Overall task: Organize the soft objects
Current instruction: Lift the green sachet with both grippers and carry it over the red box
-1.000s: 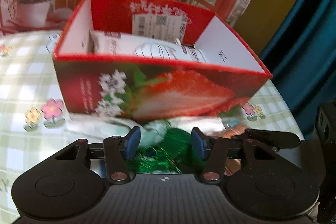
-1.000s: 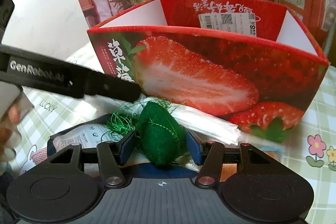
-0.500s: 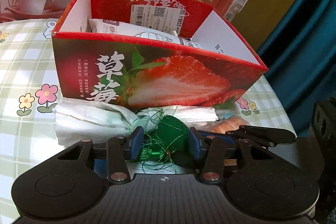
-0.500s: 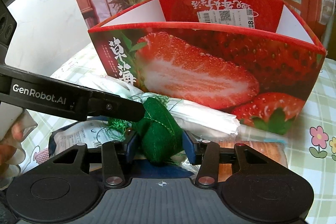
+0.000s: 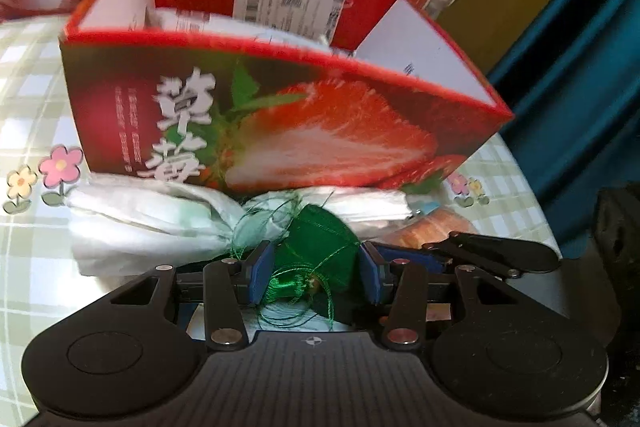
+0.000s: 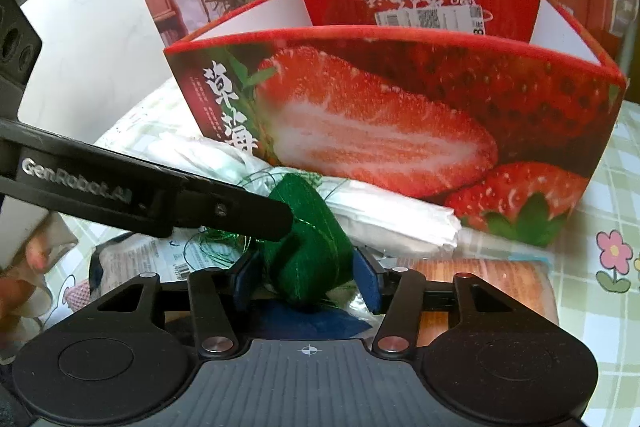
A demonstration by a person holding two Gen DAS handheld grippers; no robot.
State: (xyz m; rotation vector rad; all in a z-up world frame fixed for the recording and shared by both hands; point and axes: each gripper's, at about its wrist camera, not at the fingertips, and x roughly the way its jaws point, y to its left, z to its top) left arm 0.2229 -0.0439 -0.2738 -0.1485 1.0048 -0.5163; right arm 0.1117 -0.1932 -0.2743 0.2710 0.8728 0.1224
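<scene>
A green fabric pouch (image 5: 320, 243) with a thread tassel hangs low in front of the red strawberry box (image 5: 120, 107). My left gripper (image 5: 316, 277) is shut on it, blue pads at both its sides. My right gripper (image 6: 306, 279) also has the pouch (image 6: 308, 251) between its pads. Its jaws are opening, and the pads still touch the fabric. One left gripper finger (image 6: 240, 207) presses on the pouch's upper left in the right wrist view. The box (image 6: 400, 107) stands just behind, open at the top, with a white pack (image 5: 192, 21) inside.
A white wrapped bundle (image 5: 152, 223) lies against the box's front wall. An orange packet (image 6: 480, 275) lies to the right, a printed packet (image 6: 132, 255) and a dark blue item (image 6: 312, 323) below the pouch. A person's hand (image 6: 16, 287) shows at the left. The checked tablecloth (image 5: 32, 107) has flower prints.
The left gripper's finger slid in against the pouch's side. The right pads squeezed the pouch, then eased a little. The pouch has kept its place before the box.
</scene>
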